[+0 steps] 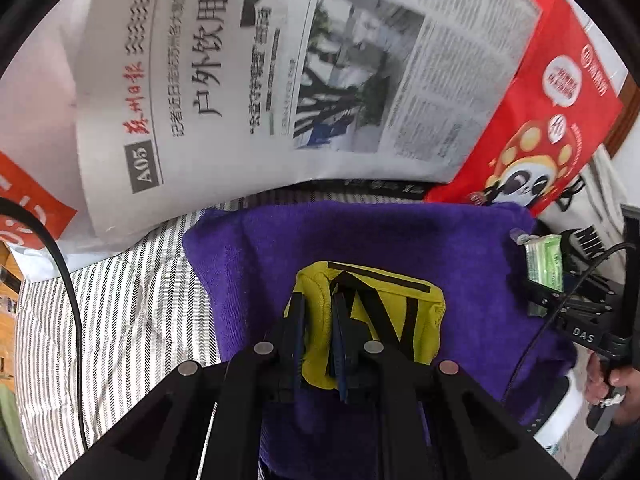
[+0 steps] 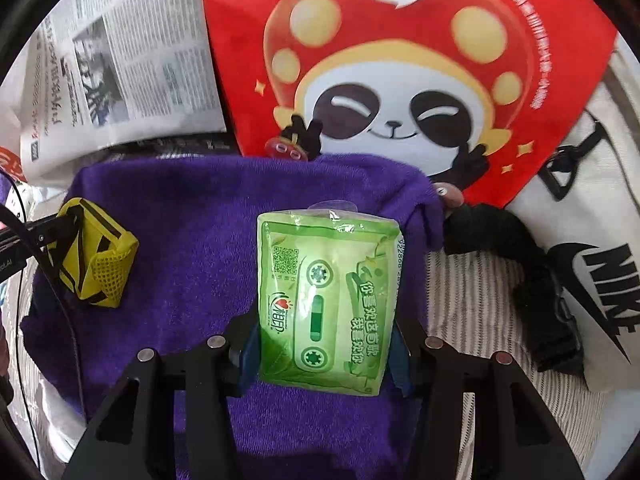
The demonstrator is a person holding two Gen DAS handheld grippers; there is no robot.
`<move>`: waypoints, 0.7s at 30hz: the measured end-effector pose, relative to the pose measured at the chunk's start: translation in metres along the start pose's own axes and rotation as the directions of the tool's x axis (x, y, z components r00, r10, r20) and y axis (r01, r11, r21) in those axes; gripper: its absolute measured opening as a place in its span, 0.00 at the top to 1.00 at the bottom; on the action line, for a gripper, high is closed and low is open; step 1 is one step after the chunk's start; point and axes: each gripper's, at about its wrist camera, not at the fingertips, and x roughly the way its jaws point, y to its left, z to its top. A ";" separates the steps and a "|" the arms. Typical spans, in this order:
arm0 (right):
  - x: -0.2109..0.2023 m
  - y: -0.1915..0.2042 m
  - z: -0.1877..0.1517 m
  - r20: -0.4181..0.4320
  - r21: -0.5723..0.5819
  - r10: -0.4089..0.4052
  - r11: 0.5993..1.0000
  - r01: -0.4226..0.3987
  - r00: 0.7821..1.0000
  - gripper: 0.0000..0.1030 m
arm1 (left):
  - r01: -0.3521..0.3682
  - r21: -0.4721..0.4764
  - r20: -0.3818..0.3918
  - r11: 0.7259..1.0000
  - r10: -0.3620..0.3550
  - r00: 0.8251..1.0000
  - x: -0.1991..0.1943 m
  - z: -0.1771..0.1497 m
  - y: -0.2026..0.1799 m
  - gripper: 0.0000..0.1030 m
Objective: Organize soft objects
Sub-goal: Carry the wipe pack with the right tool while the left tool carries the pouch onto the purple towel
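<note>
A purple towel (image 1: 360,236) lies spread on striped bedding. Just above it, my left gripper (image 1: 318,296) is shut on a small yellow pouch (image 1: 430,320) with black straps and a mesh side. The same pouch (image 2: 108,276) shows at the left of the right wrist view, over the towel's (image 2: 192,240) left part. My right gripper (image 2: 326,332) is shut on a green tissue pack (image 2: 324,280), its blue pads (image 2: 250,352) pressing both long sides, above the towel's right half. That pack (image 1: 544,258) also appears at the right edge of the left wrist view.
A newspaper (image 1: 280,80) and a red panda-print bag (image 2: 400,80) lie beyond the towel. A white Nike bag (image 2: 592,280) and a black buckled strap (image 2: 536,288) are to the right. Striped bedding (image 1: 120,320) extends left, crossed by a black cable (image 1: 68,280). A person's hand (image 1: 600,384) holds the right gripper's handle.
</note>
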 end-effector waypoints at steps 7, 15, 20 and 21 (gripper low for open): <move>0.016 -0.001 0.000 -0.038 0.000 0.009 1.000 -0.009 0.999 0.50 | -0.059 0.002 -0.033 0.998 0.059 0.998 0.016 0.000 0.001 0.87; 0.026 -0.003 0.007 -0.075 -0.005 0.017 1.000 -0.017 0.997 0.48 | -0.088 0.034 -0.040 0.996 0.090 0.995 0.021 0.000 -0.008 0.77; 0.029 -0.005 0.011 -0.083 -0.010 0.023 1.000 -0.024 0.996 0.44 | -0.091 0.031 -0.055 0.995 0.092 0.994 0.023 0.000 -0.009 0.73; 0.029 -0.005 0.012 -0.085 -0.011 0.023 1.000 -0.024 0.996 0.44 | -0.087 0.030 -0.056 0.996 0.088 0.995 0.022 -0.001 -0.009 0.73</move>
